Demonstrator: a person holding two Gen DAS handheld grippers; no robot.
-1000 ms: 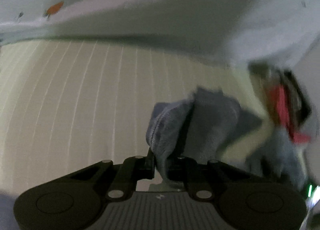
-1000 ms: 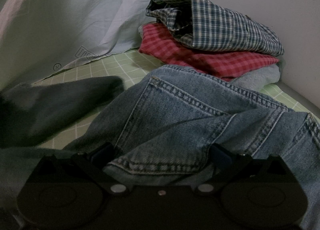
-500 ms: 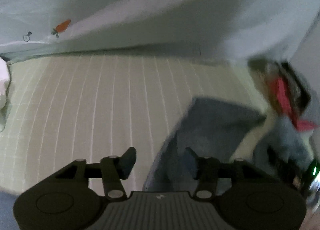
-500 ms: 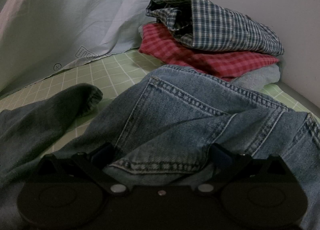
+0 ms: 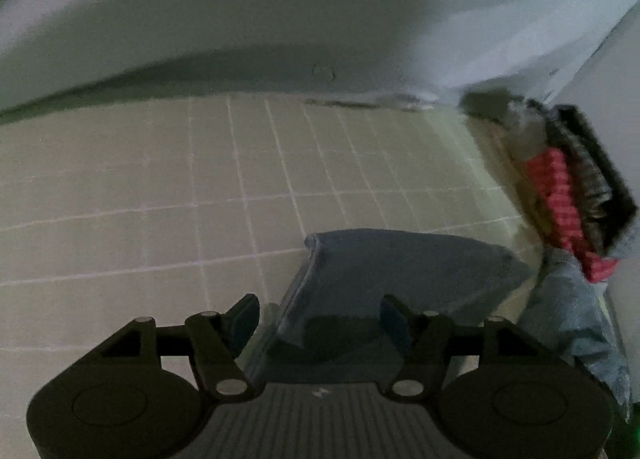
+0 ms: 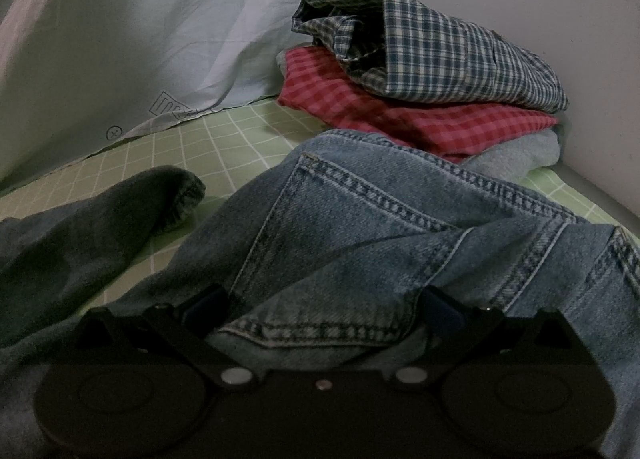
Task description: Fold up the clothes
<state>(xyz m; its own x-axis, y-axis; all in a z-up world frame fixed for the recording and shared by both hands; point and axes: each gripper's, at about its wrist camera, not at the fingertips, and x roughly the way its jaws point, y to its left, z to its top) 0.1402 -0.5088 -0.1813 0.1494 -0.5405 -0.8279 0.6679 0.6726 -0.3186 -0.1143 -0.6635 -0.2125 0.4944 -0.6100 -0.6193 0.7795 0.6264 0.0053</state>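
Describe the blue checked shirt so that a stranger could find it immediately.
Look at the back corner of the green grid sheet, against the wall, where folded clothes are stacked. The blue checked shirt lies on top, over a red checked shirt and a grey garment. It alone has a blue and white check.

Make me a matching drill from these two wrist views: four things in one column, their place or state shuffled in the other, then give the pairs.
Things:
1. blue plaid shirt
2. red checked shirt
3. jeans
4. left hand-held gripper

Place or state:
A. jaws open above a denim leg
B. top of the folded stack
C. spread on the green checked sheet, back pocket facing up
D. second in the stack, under the plaid one

Pairs: 1-B, 2-D, 3-C, 4-A
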